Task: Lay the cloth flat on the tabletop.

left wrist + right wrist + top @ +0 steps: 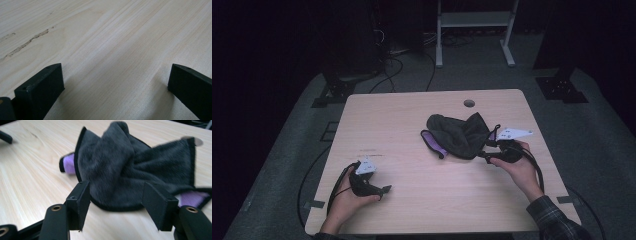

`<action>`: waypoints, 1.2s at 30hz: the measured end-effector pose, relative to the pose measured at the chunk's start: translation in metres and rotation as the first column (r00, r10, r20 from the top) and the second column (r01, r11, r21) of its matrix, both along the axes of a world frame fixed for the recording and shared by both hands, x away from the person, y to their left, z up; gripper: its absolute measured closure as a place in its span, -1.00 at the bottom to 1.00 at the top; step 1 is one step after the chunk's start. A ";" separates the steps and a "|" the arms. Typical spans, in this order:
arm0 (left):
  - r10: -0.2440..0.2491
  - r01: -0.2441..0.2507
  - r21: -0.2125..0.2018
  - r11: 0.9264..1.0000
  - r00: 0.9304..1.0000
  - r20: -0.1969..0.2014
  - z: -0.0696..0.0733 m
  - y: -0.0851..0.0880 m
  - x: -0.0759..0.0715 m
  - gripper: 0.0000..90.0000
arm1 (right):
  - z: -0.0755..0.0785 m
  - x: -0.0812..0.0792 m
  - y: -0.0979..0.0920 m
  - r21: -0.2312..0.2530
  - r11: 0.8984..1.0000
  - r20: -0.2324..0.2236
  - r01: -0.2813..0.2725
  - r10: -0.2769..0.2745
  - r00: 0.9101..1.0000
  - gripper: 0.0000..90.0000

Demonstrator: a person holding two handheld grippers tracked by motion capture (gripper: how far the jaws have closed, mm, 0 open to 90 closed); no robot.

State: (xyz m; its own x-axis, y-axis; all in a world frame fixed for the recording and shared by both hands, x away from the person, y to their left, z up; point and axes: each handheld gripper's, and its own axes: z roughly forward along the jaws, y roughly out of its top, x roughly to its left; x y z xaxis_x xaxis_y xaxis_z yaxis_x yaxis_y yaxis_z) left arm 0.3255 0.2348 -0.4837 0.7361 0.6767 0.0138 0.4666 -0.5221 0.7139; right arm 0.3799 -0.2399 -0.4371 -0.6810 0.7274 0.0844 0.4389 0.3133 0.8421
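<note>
Light wooden table [412, 120], rectangular, pale grain, small round hole [469, 103] near its far edge.

Left gripper [384, 189]: at the table's near-left part, held in the person's left hand [348, 200], grey three-cornered plate on top, black cable looping off the table's left edge. Jaws set wide apart over bare wood in the left gripper view [115, 82], holding nothing. Faint scuff mark [27, 43] in the table's surface ahead of them, to the left.

Dark grey cloth [459, 135]: right of the table's middle, between the hole and the near edge, well apart from the left gripper. Crumpled in a loose heap, black-bound edge, purple underside showing at its left and right folds. In the right gripper view [130, 170], plush nap, purple at the left fold and under the right corner.

Right gripper [486, 150]: at the table's right part, held in the person's right hand [519, 167], plaid sleeve [557, 220] behind it, grey plate on top. Jaws spread either side of the cloth's near edge in the right gripper view [117, 202], not clamped on it; whether they touch the fabric cannot be told.
</note>
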 end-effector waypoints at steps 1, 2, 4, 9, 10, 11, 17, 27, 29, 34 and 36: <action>0.000 0.000 0.000 1.000 1.000 0.000 0.000 0.000 0.000 -1.00 | 0.000 0.005 0.006 -0.008 1.000 -0.011 -0.012 0.012 1.000 -0.17; 0.000 0.000 -0.001 1.000 1.000 0.000 0.000 0.000 0.000 -1.00 | 0.000 0.007 0.009 -0.006 1.000 -0.010 -0.015 0.015 1.000 -0.17; 0.000 0.000 -0.001 1.000 1.000 -0.001 0.000 0.000 0.001 -1.00 | 0.000 0.008 0.011 -0.003 1.000 -0.012 -0.018 0.018 1.000 -0.18; 0.000 0.000 0.000 1.000 1.000 0.000 0.000 0.000 0.001 -1.00 | 0.002 0.019 0.025 0.005 1.000 -0.016 -0.028 0.028 0.999 -0.18; 0.000 0.000 0.000 1.000 1.000 0.000 0.000 0.000 0.001 -1.00 | 0.002 0.019 0.025 0.005 1.000 -0.016 -0.028 0.028 0.999 -0.18; -0.001 0.001 0.001 1.000 1.000 0.001 0.000 0.000 0.001 -1.00 | 0.003 0.024 0.029 0.004 0.999 -0.016 -0.033 0.033 0.999 -0.20; 0.000 0.000 0.000 1.000 1.000 0.000 0.000 0.000 0.001 -1.00 | 0.003 0.039 0.044 0.012 0.999 -0.024 -0.037 0.037 0.999 -0.23; 0.001 -0.001 0.000 1.000 1.000 0.000 0.000 0.000 0.001 -1.00 | -0.004 0.069 0.067 0.009 0.999 -0.041 -0.035 0.035 0.999 -0.18; 0.001 -0.001 0.000 1.000 1.000 0.000 0.000 0.000 0.001 -1.00 | -0.008 0.077 0.072 0.010 0.999 -0.044 -0.033 0.034 0.998 -0.03; 0.001 -0.001 0.000 1.000 1.000 0.000 0.000 0.000 0.001 -1.00 | -0.011 0.083 0.074 0.019 0.999 -0.056 -0.033 0.034 0.998 0.40; 0.001 -0.001 0.000 1.000 1.000 0.000 0.000 0.000 0.001 -1.00 | -0.010 0.082 0.073 0.019 0.999 -0.049 -0.032 0.033 0.998 0.63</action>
